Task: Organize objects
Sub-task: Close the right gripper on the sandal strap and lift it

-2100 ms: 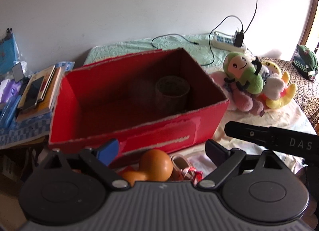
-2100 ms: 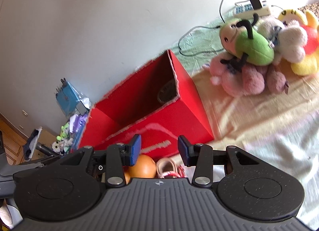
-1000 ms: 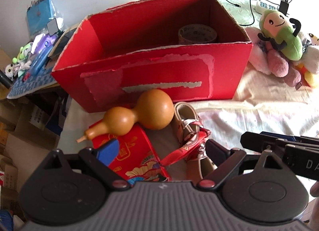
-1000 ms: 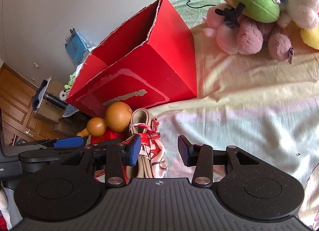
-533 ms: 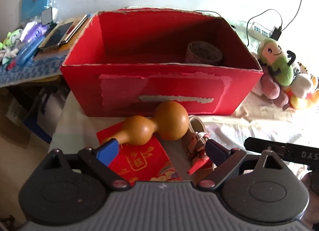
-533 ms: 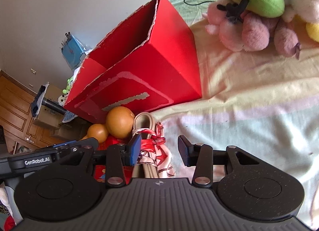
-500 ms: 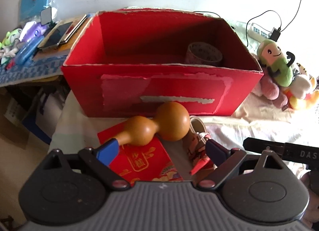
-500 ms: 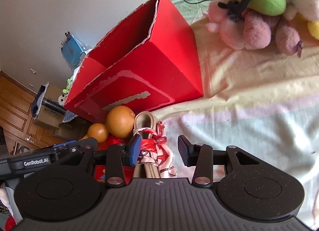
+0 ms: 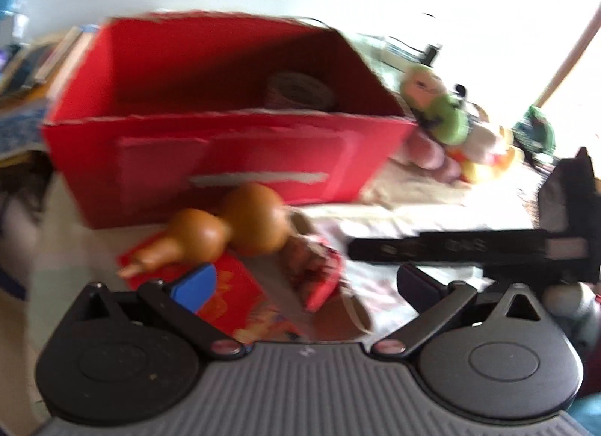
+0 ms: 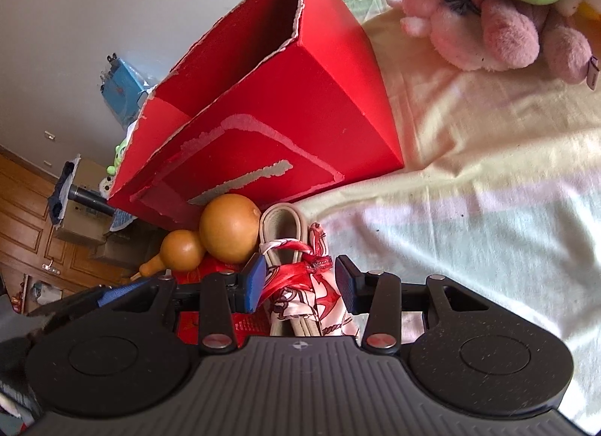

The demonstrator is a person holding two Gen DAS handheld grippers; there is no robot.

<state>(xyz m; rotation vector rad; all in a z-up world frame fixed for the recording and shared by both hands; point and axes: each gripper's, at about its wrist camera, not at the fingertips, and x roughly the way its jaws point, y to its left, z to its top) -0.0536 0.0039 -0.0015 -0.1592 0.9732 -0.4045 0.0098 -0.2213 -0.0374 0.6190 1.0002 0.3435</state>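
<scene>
A red cardboard box (image 9: pixel 225 158) stands open on the bed, with a tape roll (image 9: pixel 298 92) inside; the box also shows in the right wrist view (image 10: pixel 300 105). In front of it lie a brown gourd (image 9: pixel 233 227) (image 10: pixel 221 233), a red packet (image 9: pixel 225 297) and a beige sandal (image 10: pixel 285 225) tied with a red-and-white scarf (image 10: pixel 311 285). My left gripper (image 9: pixel 304 282) is open above the packet and sandal. My right gripper (image 10: pixel 300 280) is open with its fingers on either side of the scarf and sandal, not closed on them.
Plush toys (image 10: pixel 499 11) (image 9: pixel 439 116) lie right of the box on the pale bedsheet (image 10: pixel 469 210). A power strip and cable sit behind. Books and small items (image 9: pixel 33 60) crowd a table left of the box. Wooden doors (image 10: pixel 26 225) show at far left.
The left view has swung and is blurred by motion; the gourd sits nearer. My right gripper has dropped closer, and its fingers now straddle the scarf-wrapped sandal.
</scene>
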